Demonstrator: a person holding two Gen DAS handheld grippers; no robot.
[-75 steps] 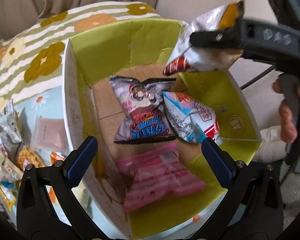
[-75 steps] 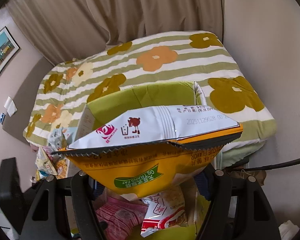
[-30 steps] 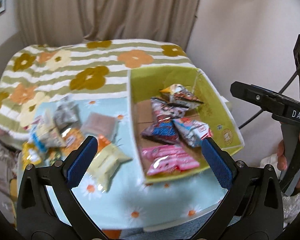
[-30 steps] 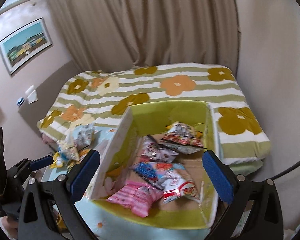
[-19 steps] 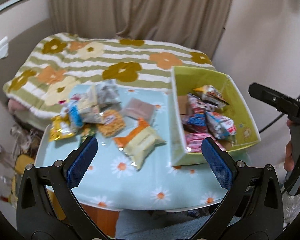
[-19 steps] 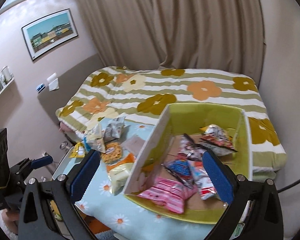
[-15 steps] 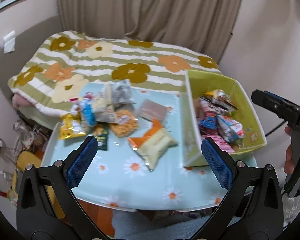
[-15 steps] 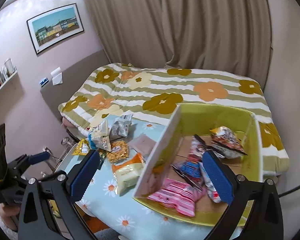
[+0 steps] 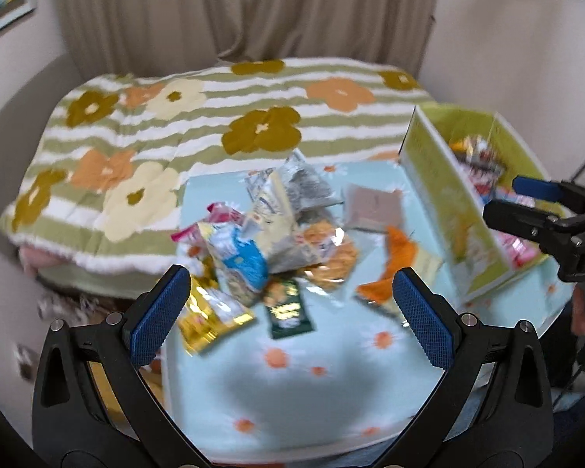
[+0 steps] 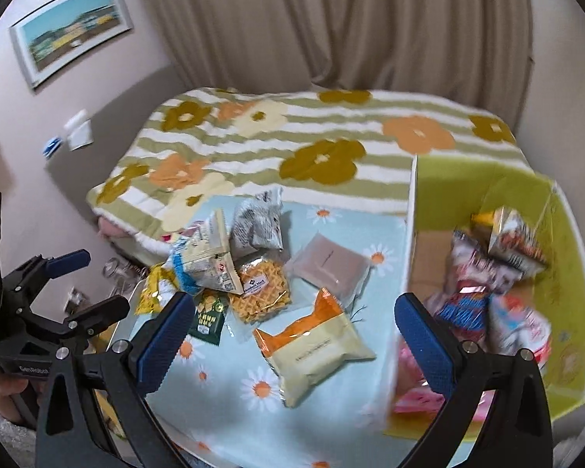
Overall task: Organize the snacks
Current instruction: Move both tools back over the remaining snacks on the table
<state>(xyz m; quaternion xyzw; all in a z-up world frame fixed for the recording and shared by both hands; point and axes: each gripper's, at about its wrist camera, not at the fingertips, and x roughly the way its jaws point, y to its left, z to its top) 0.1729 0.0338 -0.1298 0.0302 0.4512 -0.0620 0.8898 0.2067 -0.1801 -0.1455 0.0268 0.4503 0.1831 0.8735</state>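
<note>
a daisy-print tabletop [image 10: 230, 421] carries a green box [image 10: 565, 241]; left of the box lie loose snacks [image 10: 253, 269].

Soft, even daylight fills both your wrist views, with no hard glare. In your left view, motion blur smears the snack pile [image 9: 269, 241] and the green box [image 9: 444, 195] to its right, while a diffuse dark shadow falls on the tablecloth [image 9: 292, 390] just in front of the pile. Your right view is sharper around the pile [image 10: 230, 265]; only the box [image 10: 499, 273] to its right blurs. Fisheye distortion bends the curtain [image 10: 331, 19] behind the pile, and black vignetting rounds every corner.
</note>
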